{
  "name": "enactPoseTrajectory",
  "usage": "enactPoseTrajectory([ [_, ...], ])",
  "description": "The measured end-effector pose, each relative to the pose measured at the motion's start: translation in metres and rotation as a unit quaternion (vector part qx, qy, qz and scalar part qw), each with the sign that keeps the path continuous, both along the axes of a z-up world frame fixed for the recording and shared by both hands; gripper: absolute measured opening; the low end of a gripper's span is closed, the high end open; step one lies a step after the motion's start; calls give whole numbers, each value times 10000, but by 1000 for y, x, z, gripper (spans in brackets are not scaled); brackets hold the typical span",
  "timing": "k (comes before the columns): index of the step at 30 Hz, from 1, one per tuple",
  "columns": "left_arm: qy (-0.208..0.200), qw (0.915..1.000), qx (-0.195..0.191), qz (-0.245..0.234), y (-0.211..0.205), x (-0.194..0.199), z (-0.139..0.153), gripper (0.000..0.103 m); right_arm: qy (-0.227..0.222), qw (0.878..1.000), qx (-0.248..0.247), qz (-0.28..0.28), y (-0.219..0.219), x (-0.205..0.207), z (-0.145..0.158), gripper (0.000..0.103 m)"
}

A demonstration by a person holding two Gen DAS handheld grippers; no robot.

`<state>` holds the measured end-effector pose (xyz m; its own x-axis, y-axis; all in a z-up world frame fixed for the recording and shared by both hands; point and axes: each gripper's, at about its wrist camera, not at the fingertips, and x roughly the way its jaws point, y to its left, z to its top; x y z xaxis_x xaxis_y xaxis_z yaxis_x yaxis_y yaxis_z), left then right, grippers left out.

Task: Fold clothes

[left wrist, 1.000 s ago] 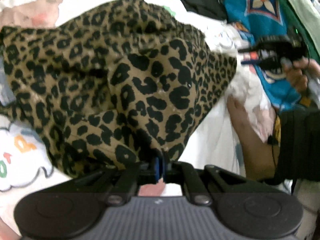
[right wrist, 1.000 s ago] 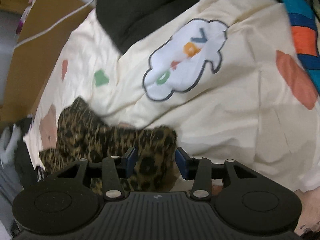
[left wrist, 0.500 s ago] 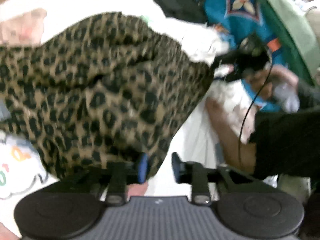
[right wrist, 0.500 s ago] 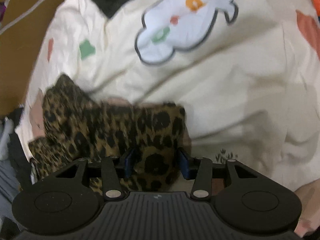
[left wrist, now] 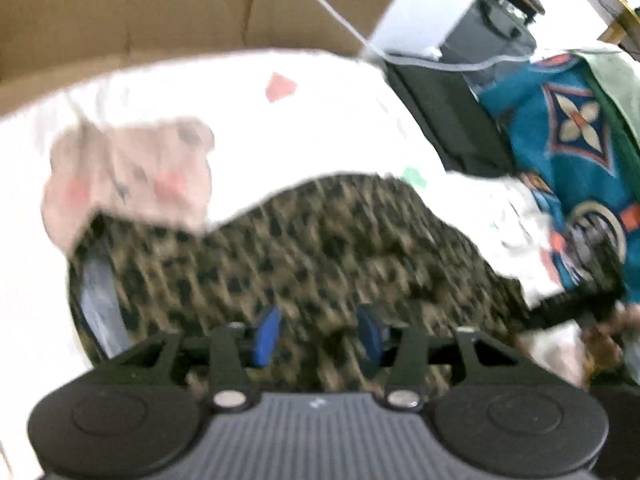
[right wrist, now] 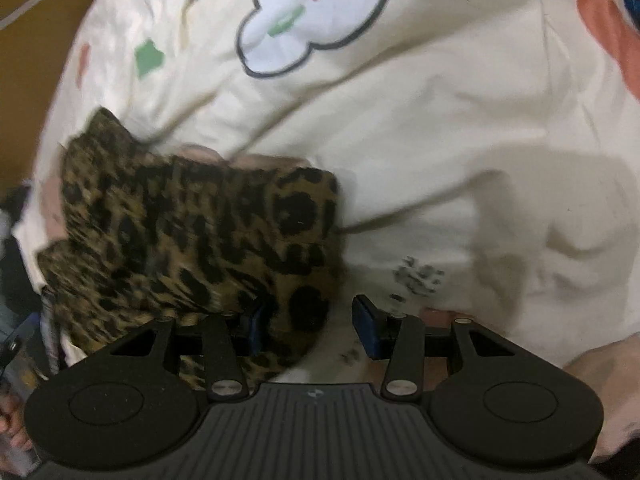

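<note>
Work surface: a cream bedsheet (right wrist: 420,152) printed with a white cloud shape, small green and coral patches and a pink animal face; it spreads ahead of both grippers and is creased ahead of the right one.
Room: brown cardboard (left wrist: 160,8) stands beyond the sheet's far edge in the left wrist view; a white cable (left wrist: 340,20) crosses it; a black bag (left wrist: 448,120) and a teal patterned cloth (left wrist: 560,128) lie ahead and to the right of the left gripper.
Task garment: the leopard-print garment (left wrist: 320,248) lies bunched on the sheet directly ahead of the left gripper; in the right wrist view it sits ahead and to the left, one corner reaching between the fingers.
Left gripper (left wrist: 318,336): blue pads set wide apart, nothing clamped, the garment just beyond and beneath them.
Right gripper (right wrist: 312,328): fingers parted; the left pad touches or overlaps the leopard cloth, the right pad is over bare sheet.
Change from earlier frames: one second ago the left pads were pinched on the garment's edge; they have since spread fully and the cloth has dropped lower in view, exposing the cardboard. The right gripper has stayed unclamped, and the garment now reaches less far across its gap.
Hard to make out: the left wrist view is motion-blurred; the garment's type cannot be told. A dark object and part of a hand (left wrist: 604,340) at its right edge are cut off.
</note>
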<state>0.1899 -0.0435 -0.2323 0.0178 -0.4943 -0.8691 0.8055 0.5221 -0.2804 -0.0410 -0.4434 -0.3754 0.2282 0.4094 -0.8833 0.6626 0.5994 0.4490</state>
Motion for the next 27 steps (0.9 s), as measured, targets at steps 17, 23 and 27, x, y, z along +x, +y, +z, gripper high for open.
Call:
enactPoseTrajectory([
  [17,-414,9985,331,-120,-91,30,-44,65,-227,9997,39,-17,9,7,-9,46],
  [23,-382,9978,302,-447,-118,17,-55,64,-378,9993,-30,49,9,5,-5,20],
  [27,-356,9974,369,-510,-123,11,-63,56,-362,9992,-123,94,7,2,-4,9],
])
